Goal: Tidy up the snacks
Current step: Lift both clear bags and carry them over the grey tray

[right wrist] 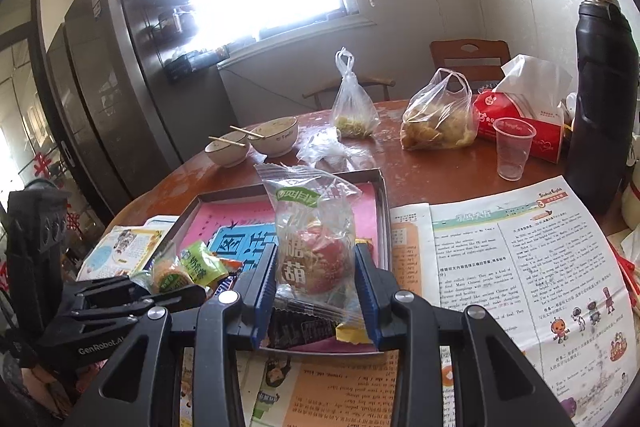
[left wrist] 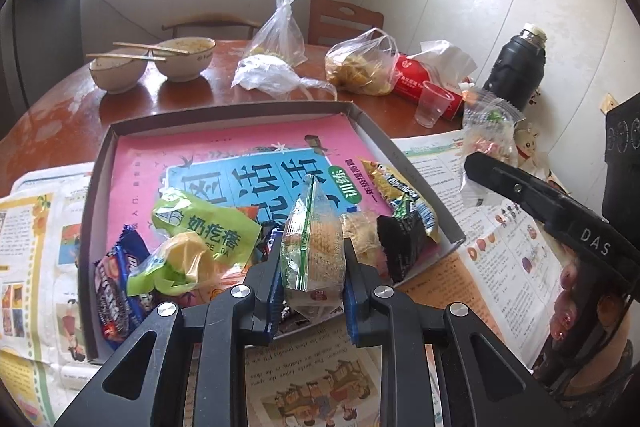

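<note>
A shallow grey box (left wrist: 412, 171) with a pink booklet inside lies on the table and holds several snack packets near its front. My left gripper (left wrist: 312, 267) is shut on a clear cracker packet (left wrist: 316, 247) with green stripes, just over the box's front edge. My right gripper (right wrist: 316, 279) is shut on a clear candied-fruit packet (right wrist: 316, 231) with a red sweet inside, held over the box's (right wrist: 383, 203) front right part. In the left wrist view the right gripper (left wrist: 476, 163) shows at the right with that packet (left wrist: 488, 135). The left gripper (right wrist: 168, 293) shows at lower left of the right wrist view.
Newspapers (right wrist: 520, 267) cover the near table. Behind the box stand two bowls with chopsticks (left wrist: 160, 61), plastic food bags (left wrist: 360, 67), a red tissue pack (right wrist: 520, 131), a clear plastic cup (right wrist: 512, 151) and a tall black thermos (right wrist: 600, 107). Chairs stand behind the table.
</note>
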`<state>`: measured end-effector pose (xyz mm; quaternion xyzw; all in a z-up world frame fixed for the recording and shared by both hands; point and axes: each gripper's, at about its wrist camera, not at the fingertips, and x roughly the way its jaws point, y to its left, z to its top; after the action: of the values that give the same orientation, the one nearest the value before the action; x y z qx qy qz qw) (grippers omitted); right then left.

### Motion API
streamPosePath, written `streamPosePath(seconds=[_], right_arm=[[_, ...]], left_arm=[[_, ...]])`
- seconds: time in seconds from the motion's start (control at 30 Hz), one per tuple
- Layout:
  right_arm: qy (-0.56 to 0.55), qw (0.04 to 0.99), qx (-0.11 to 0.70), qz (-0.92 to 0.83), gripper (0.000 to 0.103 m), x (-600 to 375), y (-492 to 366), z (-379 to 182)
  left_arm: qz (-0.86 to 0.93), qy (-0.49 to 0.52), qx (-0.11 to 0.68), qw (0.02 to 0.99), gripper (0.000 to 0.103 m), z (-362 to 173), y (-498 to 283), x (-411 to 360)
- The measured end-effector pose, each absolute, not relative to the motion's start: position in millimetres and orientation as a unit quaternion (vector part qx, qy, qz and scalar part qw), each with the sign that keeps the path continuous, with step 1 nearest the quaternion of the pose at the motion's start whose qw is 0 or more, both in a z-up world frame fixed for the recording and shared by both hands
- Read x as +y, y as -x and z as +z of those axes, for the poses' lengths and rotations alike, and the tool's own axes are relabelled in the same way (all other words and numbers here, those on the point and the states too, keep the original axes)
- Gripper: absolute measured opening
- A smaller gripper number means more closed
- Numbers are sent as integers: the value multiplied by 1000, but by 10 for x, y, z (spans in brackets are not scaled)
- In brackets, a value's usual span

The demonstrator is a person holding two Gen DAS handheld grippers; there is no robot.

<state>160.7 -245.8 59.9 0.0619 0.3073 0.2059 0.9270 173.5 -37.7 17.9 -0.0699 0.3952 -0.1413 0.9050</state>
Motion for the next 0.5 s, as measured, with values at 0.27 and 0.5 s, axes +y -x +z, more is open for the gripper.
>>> streamPosePath(seconds=[0.27,0.5], right_arm=[[-60,927,316,195,38,-2477,-1698,486],[-41,930,322,172,38,-2452,-1763,393]], left_arm=[[-142,71,405,900,25,101,-1815,-417],[-144,69,414,896,25,41,-1864,-459]])
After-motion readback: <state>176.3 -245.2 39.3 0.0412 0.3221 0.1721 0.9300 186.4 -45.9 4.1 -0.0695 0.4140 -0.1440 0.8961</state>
